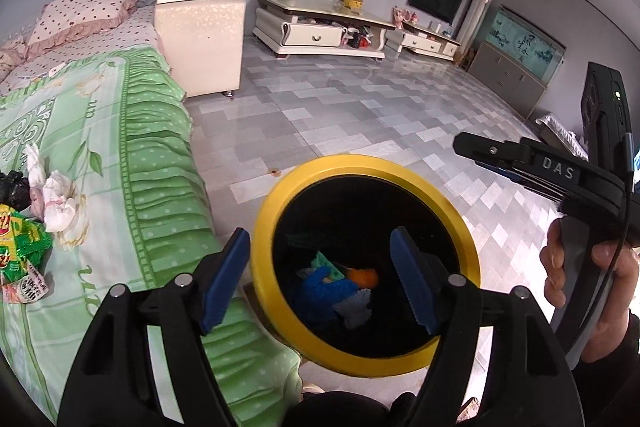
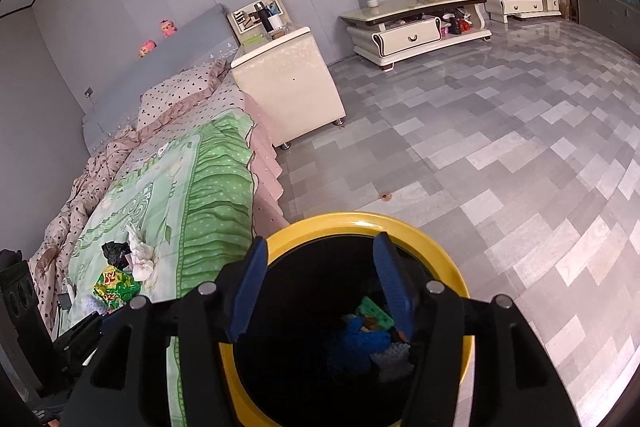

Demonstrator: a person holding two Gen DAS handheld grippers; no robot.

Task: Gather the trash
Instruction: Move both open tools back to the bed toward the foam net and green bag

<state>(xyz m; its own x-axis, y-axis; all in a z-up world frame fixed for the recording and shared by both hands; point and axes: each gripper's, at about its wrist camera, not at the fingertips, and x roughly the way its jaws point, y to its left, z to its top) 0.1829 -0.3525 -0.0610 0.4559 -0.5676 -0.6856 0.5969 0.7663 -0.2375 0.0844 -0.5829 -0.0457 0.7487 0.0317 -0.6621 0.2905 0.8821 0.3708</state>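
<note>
A yellow-rimmed bin (image 1: 276, 211) stood upright on the floor beside the bed, holding blue, orange and green scraps (image 1: 326, 291). Crumpled white tissues (image 1: 60, 203), a black wad (image 2: 116, 253) and green snack wrappers (image 2: 114, 287) lay on the bed.

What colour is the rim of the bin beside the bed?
Bright yellow. The bin's rim shows best in the left wrist view, ringing a black inside.

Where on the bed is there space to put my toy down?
The green bedspread is bare between the polka-dot pillow and the trash pile. It is crowded nearer the foot, where crumpled tissues, a black bag and a green snack wrapper lie together.
</note>
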